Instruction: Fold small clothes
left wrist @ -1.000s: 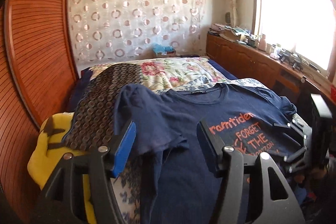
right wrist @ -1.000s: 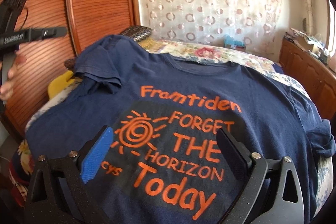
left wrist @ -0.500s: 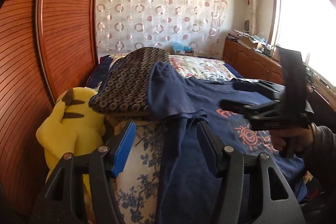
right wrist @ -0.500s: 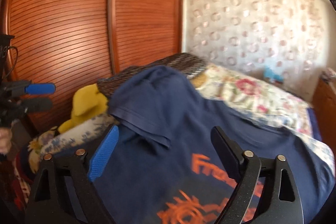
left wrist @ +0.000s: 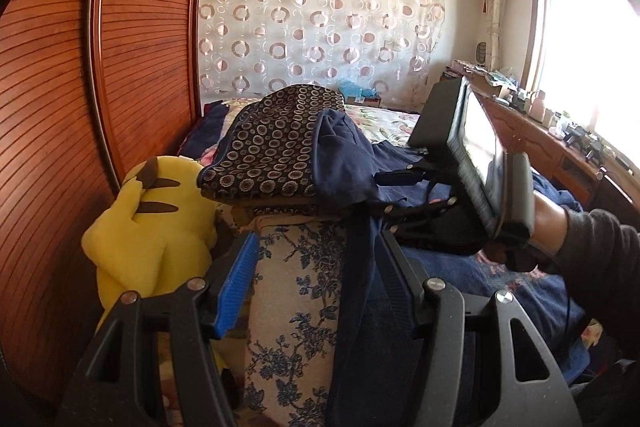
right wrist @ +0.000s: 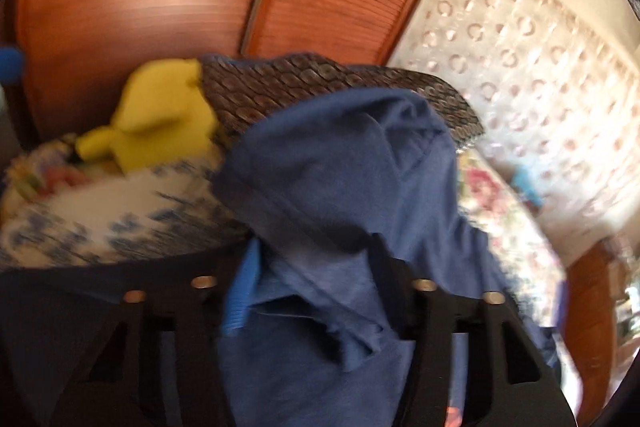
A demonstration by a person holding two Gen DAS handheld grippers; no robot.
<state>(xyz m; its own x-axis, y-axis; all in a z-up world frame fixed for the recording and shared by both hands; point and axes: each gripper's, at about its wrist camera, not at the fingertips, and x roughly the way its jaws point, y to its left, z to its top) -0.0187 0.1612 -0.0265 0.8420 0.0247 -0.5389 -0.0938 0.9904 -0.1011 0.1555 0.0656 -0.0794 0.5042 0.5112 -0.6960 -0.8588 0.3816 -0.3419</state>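
Note:
A navy T-shirt [left wrist: 344, 163] lies on the bed, its left sleeve draped over a dark patterned cushion [left wrist: 272, 147]. My left gripper [left wrist: 316, 275] is open at the shirt's left side edge, which hangs between its fingers. In the right wrist view, blurred, my right gripper [right wrist: 312, 287] stands with jaws apart around the sleeve of the T-shirt [right wrist: 340, 187]. The right gripper also shows in the left wrist view [left wrist: 400, 183], reaching toward the sleeve.
A yellow plush toy [left wrist: 152, 227] sits left of the shirt, against the wooden wardrobe doors [left wrist: 100, 87]. A blue-and-white floral quilt [left wrist: 296, 291] lies under the shirt. A wooden counter [left wrist: 560, 155] with clutter runs under the window at right.
Both grippers have moved left and forward to the shirt's left sleeve. The right gripper has swung across the shirt's print and now has the sleeve between its fingers.

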